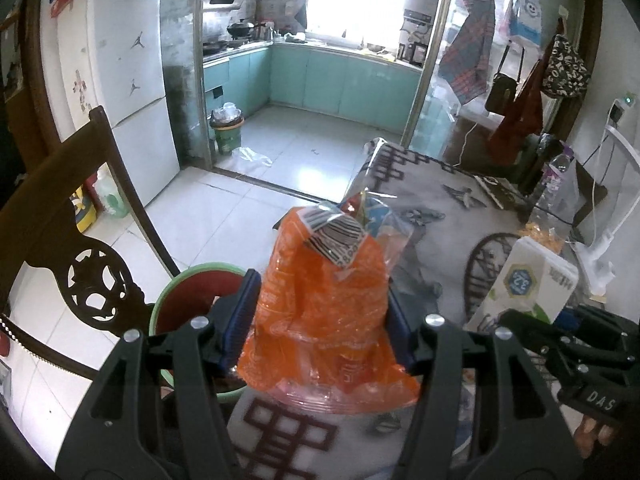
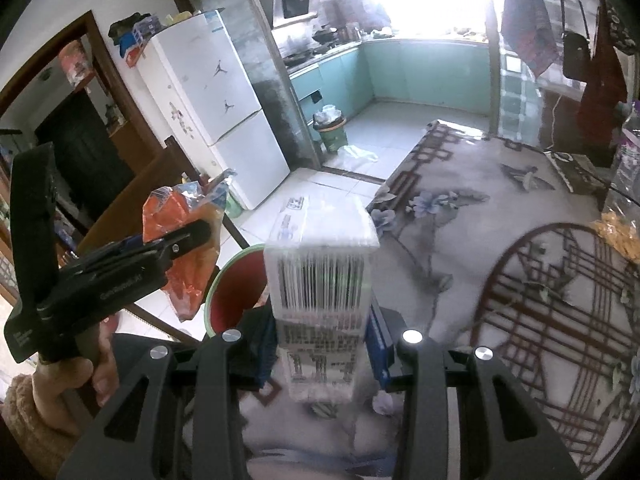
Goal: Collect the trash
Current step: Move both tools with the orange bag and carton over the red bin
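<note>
My left gripper (image 1: pixel 320 320) is shut on a crumpled orange plastic bag (image 1: pixel 324 300) and holds it above the table's left edge. It shows in the right wrist view too (image 2: pixel 188 240), with the bag (image 2: pixel 182 216) in its jaws. My right gripper (image 2: pixel 320 340) is shut on a white milk carton (image 2: pixel 320 280) with a barcode. The carton also shows at the right of the left wrist view (image 1: pixel 528 284). A green bin with a red liner (image 1: pixel 192 300) stands on the floor beside the table, just left of both loads (image 2: pixel 236 292).
A patterned cloth covers the table (image 2: pixel 500 240). A dark wooden chair (image 1: pixel 80 248) stands left of the bin. A plastic bottle (image 1: pixel 556 176) and yellow snacks (image 2: pixel 620 232) lie at the table's right. A second bin (image 1: pixel 226 128) stands in the kitchen doorway beside the white fridge (image 1: pixel 132 80).
</note>
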A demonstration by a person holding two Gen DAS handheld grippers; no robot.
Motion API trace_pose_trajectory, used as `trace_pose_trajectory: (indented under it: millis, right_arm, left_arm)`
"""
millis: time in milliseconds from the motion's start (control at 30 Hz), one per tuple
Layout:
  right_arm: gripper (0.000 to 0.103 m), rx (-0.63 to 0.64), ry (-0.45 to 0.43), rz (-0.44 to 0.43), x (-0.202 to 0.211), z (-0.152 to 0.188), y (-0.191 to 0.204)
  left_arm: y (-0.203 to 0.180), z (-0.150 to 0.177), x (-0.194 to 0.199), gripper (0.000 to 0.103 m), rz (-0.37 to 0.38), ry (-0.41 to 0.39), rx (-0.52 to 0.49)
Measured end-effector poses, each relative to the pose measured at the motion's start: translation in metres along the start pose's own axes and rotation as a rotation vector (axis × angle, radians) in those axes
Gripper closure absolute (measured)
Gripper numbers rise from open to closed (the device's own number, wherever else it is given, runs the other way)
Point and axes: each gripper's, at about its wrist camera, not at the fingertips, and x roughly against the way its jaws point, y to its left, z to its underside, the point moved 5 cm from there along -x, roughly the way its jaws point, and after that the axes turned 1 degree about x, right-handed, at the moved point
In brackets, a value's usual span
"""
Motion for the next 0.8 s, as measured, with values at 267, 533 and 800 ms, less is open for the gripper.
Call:
trace_pose_trajectory:
  millis: [267,533,800]
  right_arm:
    - [0.066,0.027,0.037,-0.024,-0.032,-0.006,0.021]
    - [0.066,0.054,0.087,-0.058,-0.068,-0.010,0.040]
    - [0.066,0.079,0.093,-0.080,-0.094,-0.018,0.059]
  left_arm:
    - [0.028,0.003,-0.013,0.047,-0.033,0.025,0.023]
    - [0.060,0.002,-0.024,0.047,-0.083,0.041,0.061]
    - [0.091,0.002,-0.036,0.047,-0.124,0.063,0.090]
